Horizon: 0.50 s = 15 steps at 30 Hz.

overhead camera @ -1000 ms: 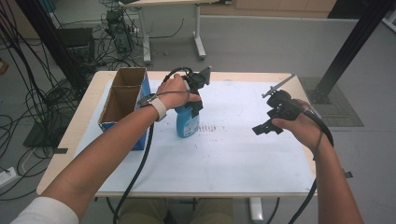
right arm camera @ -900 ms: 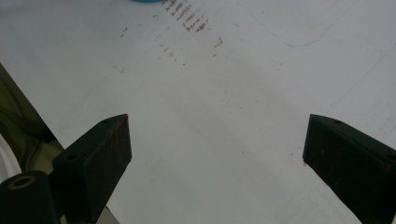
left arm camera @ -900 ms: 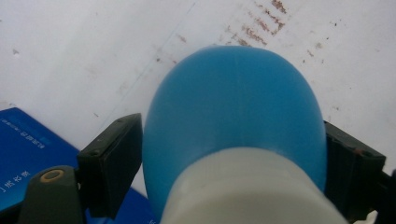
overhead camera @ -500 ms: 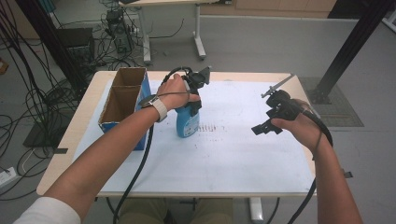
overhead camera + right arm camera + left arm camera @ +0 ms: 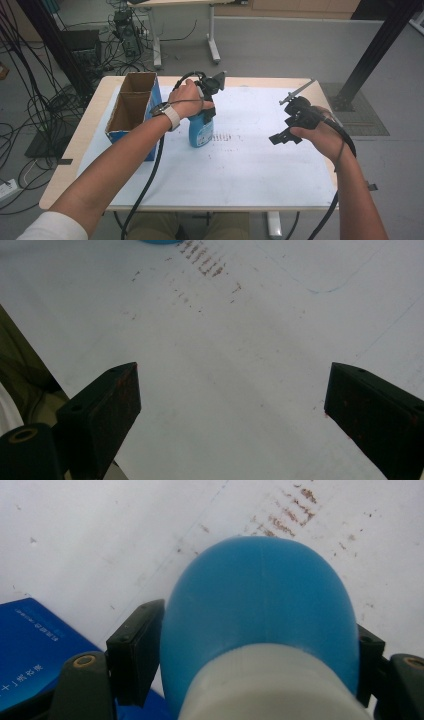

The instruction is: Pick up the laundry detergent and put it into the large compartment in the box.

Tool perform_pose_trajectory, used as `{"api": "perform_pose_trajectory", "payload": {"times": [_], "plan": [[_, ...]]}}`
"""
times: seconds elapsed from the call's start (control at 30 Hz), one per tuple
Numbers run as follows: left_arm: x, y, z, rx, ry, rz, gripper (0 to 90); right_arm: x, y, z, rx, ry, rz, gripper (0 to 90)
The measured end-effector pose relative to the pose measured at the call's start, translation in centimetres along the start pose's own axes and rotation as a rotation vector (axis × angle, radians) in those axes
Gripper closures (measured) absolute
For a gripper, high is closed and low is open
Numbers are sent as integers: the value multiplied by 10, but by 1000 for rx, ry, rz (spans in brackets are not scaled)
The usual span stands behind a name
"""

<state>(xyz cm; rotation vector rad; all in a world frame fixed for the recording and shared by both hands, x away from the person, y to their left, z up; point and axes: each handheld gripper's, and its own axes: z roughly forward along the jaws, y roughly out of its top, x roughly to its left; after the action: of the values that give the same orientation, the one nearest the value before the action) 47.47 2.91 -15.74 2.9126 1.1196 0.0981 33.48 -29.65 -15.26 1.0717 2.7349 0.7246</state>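
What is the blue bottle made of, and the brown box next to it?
The blue bottle looks like smooth plastic: it has an even colour, a soft shine and a faint moulded seam. The box looks like cardboard, with dull brown insides, thin flat walls and a printed blue outside.

From the blue bottle (image 5: 201,131), the surface (image 5: 250,165) lies bare from 3 through 7 o'clock, giving clear passage. The open cardboard box (image 5: 131,107) stands close at 9 o'clock and blocks that side. The right gripper (image 5: 286,136) hovers well apart at 3 o'clock.
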Motion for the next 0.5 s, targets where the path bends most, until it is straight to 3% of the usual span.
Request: {"api": "perform_pose_trajectory", "payload": {"times": [0.03, 0.07, 0.5], "plan": [[-1, 0, 0, -2, 6, -5, 280, 0, 0, 0, 0, -1, -1, 78], [5, -2, -1, -10, -34, -4, 385, 0, -1, 0, 1, 0, -1, 78], [8, -2, 0, -12, -44, -8, 391, -1, -3, 0, 3, 0, 6, 78]]}}
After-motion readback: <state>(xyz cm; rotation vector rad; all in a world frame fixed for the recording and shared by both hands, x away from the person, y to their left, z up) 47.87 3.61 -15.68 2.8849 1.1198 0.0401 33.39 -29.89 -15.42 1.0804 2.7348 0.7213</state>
